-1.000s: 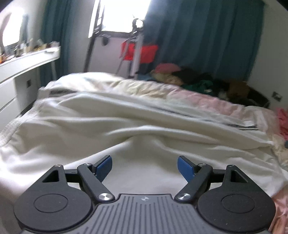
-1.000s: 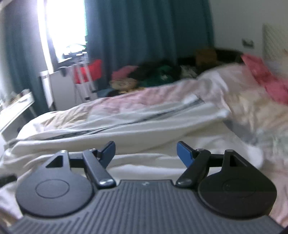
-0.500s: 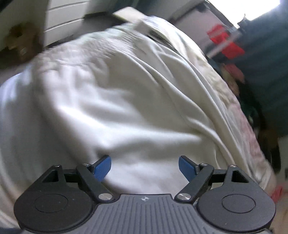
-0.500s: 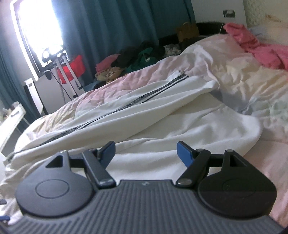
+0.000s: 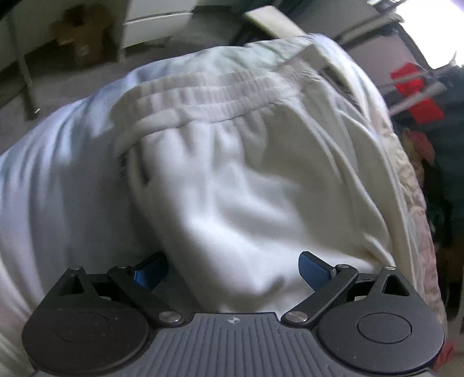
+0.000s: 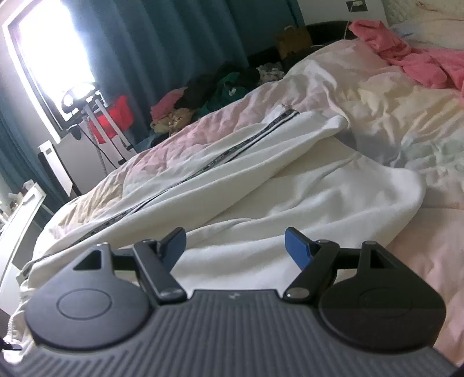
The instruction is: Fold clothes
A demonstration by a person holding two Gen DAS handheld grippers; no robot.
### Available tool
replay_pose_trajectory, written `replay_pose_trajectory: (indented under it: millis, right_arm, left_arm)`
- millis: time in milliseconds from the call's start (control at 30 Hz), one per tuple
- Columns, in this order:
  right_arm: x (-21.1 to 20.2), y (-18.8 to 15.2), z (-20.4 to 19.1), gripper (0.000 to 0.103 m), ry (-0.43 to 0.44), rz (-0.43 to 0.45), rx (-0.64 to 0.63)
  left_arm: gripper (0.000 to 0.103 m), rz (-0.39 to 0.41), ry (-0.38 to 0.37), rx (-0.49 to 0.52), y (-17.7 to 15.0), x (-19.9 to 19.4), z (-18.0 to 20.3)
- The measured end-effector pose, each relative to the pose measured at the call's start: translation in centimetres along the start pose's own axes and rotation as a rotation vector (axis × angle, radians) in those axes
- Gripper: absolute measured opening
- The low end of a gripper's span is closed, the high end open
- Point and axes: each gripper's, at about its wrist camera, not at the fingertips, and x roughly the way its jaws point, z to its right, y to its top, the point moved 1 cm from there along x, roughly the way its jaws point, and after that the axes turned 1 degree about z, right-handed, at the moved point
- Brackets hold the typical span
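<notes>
Since the earlier frame the left gripper [image 5: 232, 271] has swung from looking flat across the bed to looking steeply down at the waistband end of the white track pants [image 5: 246, 179], with the view rolled over sideways. Its jaws are opening wider right now; a bulge of the white fabric sits between them, but the blue pads [image 5: 311, 268] don't look like they're pressing on it, so I'd call it not gripped. The elastic waistband [image 5: 208, 98] lies near the bed's edge, with floor and white drawers [image 5: 156, 20] beyond it.

Right gripper [image 6: 235, 243] has barely budged. Jaws wide apart, nothing between them, hovering low over the nearer pant leg.

Progress-wise, I'd say it's early days. From the right wrist view the pants are stretched lengthwise across the pinkish duvet [image 6: 391, 116], the leg with the dark side stripe [image 6: 203, 171] lying on top of the other one, cuffs toward the pink garment [image 6: 406, 61] end. So the legs look roughly stacked, but wrinkly. No crosswise fold is visible yet. Still to do, my guess: grab waistband and cuffs, then fold the length over. That pile of clothes [image 6: 208, 95] by the curtain looks untouched too.
</notes>
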Motion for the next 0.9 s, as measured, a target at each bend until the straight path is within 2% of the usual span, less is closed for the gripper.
replay_pose_trajectory:
  millis: [67, 233, 300, 367, 433, 500, 567, 733, 800, 900]
  right_arm:
    - [0.0, 0.0, 0.0, 0.077, -0.01, -0.001, 0.0]
    - [0.4, 0.0, 0.1, 0.077, -0.015, -0.009, 0.012]
    - [0.6, 0.1, 0.1, 0.077, -0.017, -0.011, 0.017]
    - [0.7, 0.1, 0.3, 0.077, -0.02, -0.015, 0.03]
    - [0.8, 0.1, 0.6, 0.077, -0.023, -0.02, 0.045]
    - [0.9, 0.1, 0.9, 0.077, -0.023, -0.024, 0.068]
    - [1.0, 0.2, 1.2, 0.077, -0.013, -0.034, 0.093]
    - [1.2, 0.3, 1.6, 0.077, -0.013, -0.035, 0.126]
    - [1.2, 0.3, 1.8, 0.077, -0.018, -0.035, 0.142]
    - [1.2, 0.3, 2.1, 0.077, -0.045, -0.026, 0.153]
  left_arm:
    - [0.095, 0.028, -0.057, 0.043, 0.1, -0.8, 0.6]
    - [0.093, 0.138, -0.337, 0.113, 0.7, -3.5, 1.5]
    - [0.092, 0.149, -0.382, 0.112, 0.8, -3.4, 1.1]
    - [0.091, 0.126, -0.336, 0.08, 0.9, -2.5, 0.3]
    - [0.087, 0.079, -0.232, 0.033, 1.0, -0.8, -0.6]
    - [0.079, 0.012, -0.167, -0.04, 1.2, 0.7, -2.0]
    - [0.079, 0.004, -0.199, -0.09, 1.5, 0.9, -2.9]
    - [0.079, 0.038, -0.244, -0.058, 1.3, -0.1, -2.1]
    - [0.07, 0.097, -0.323, -0.014, 0.9, -1.4, -1.4]
    - [0.069, 0.149, -0.399, 0.019, 0.2, -2.8, -0.9]
